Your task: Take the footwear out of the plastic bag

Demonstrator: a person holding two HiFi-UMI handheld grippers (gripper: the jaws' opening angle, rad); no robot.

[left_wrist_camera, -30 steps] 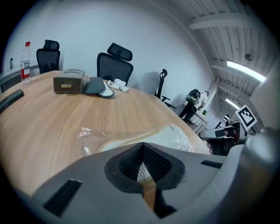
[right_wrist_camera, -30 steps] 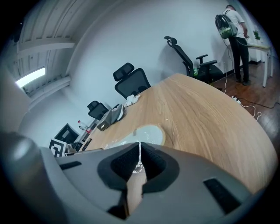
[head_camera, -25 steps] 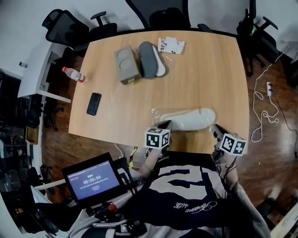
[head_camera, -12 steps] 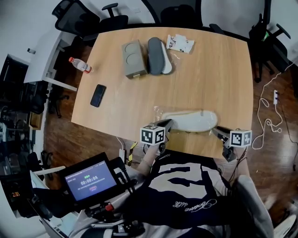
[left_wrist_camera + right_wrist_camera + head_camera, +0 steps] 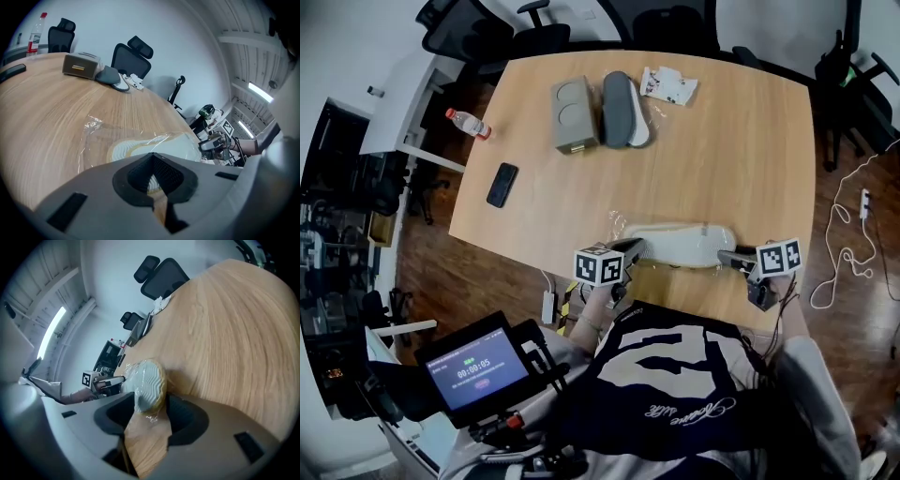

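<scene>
A white shoe (image 5: 684,244) lies in a clear plastic bag (image 5: 623,228) near the table's front edge. My left gripper (image 5: 636,247) sits at the bag's left end. In the left gripper view its tips (image 5: 151,157) meet on the film, with the shoe's sole (image 5: 154,143) just beyond. My right gripper (image 5: 724,255) points left at the shoe's right end. Its jaws have just been opening. In the right gripper view they stand apart around the wrapped end of the shoe (image 5: 149,383), with no visible squeeze on it.
At the table's far side lie a grey box (image 5: 573,114), a grey shoe (image 5: 619,109) and a white packet (image 5: 668,85). A phone (image 5: 502,185) lies at the left and a bottle (image 5: 469,123) on a side desk. Office chairs ring the table.
My right gripper has swung down and round to point left at the shoe's right end, and its jaws have spread. My left gripper has stayed at the bag's left end.
</scene>
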